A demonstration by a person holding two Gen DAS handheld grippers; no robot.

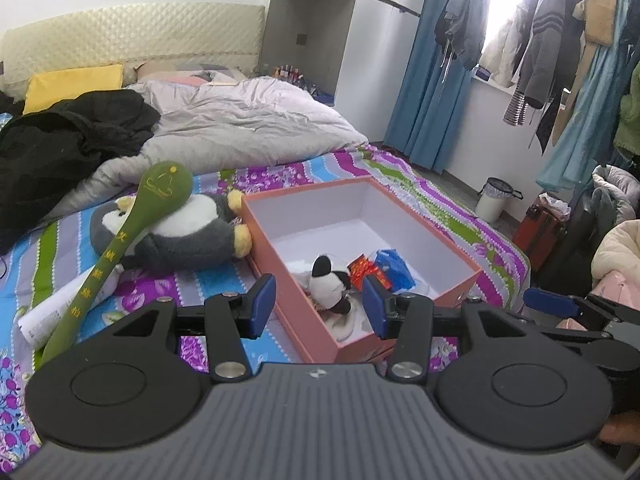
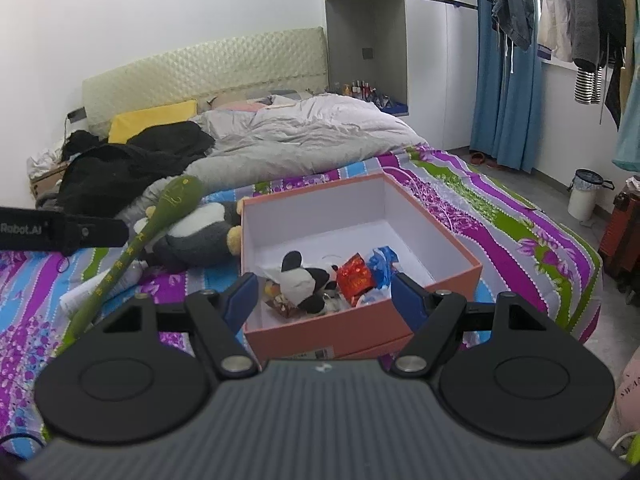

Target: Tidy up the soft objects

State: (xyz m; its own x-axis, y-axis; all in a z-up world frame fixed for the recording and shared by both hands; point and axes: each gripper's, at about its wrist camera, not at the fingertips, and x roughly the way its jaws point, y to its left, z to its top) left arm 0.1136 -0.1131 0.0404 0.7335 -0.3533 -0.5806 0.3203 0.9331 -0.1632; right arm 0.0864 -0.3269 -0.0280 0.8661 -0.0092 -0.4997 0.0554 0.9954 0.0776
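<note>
Both hand-held grippers spread, empty: left (image 1: 318, 306), right (image 2: 324, 300); penguin plush (image 1: 188, 236) on bed, left of box (image 1: 460, 276) (green mallet (image 1: 120, 248) across it); a grab may snag the mallet or nudge box.

Bedroom w/ white walls, padded cream headboard (image 2: 208, 68) behind a bed (image 2: 500, 216) in striped floral sheet. Blue curtain (image 1: 432, 80) beside bright window (image 1: 508, 4), clothes hung there; grey floor (image 2: 532, 184).

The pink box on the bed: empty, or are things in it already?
Partly filled. The pink box holds a panda plush, red packet and blue wrapper; its far half is bare.
</note>
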